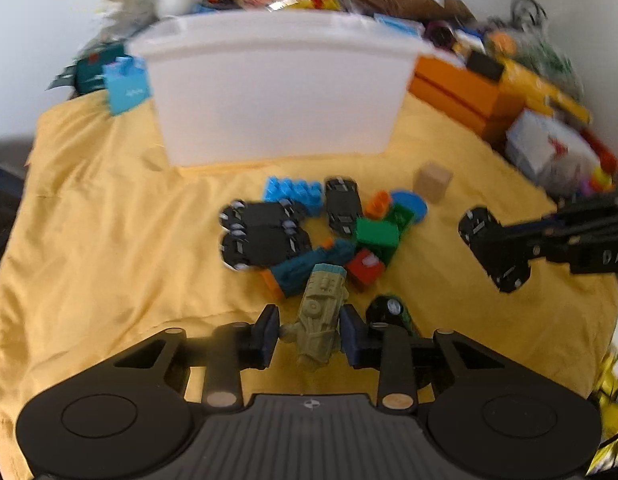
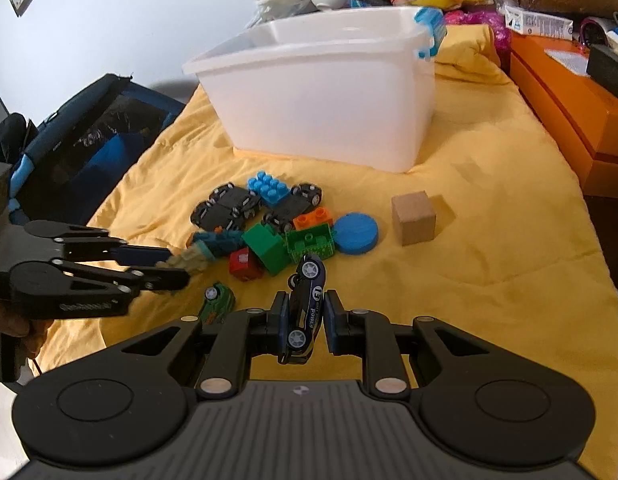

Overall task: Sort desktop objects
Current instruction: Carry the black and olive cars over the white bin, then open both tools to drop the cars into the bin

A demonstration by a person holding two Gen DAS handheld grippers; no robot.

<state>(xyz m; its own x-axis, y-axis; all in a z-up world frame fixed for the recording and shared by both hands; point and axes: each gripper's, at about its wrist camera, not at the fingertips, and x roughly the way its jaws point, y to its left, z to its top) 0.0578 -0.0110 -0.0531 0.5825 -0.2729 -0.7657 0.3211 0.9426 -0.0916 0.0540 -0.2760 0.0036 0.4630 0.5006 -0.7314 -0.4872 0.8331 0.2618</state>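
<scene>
An olive-green toy figure (image 1: 320, 316) is clamped between the pads of my left gripper (image 1: 309, 332), just in front of the toy pile; the right wrist view shows the same gripper (image 2: 177, 266) holding the figure (image 2: 189, 258) from the left. My right gripper (image 2: 307, 320) is shut on a dark blue toy race car (image 2: 308, 304), held on its side above the yellow cloth (image 2: 489, 260). The left wrist view shows that car's black underside (image 1: 493, 249) at the right. A white plastic bin (image 1: 277, 92) (image 2: 329, 92) stands behind the pile.
The pile holds upside-down black cars (image 2: 225, 206), blue (image 2: 268, 187), green (image 2: 269, 248), red (image 2: 243, 264) and orange bricks (image 2: 313, 217), a blue disc (image 2: 355, 233). A wooden cube (image 2: 413, 218) and a green toy car (image 2: 217, 302) lie apart. Orange boxes (image 2: 569, 108) line the right edge, with clutter behind.
</scene>
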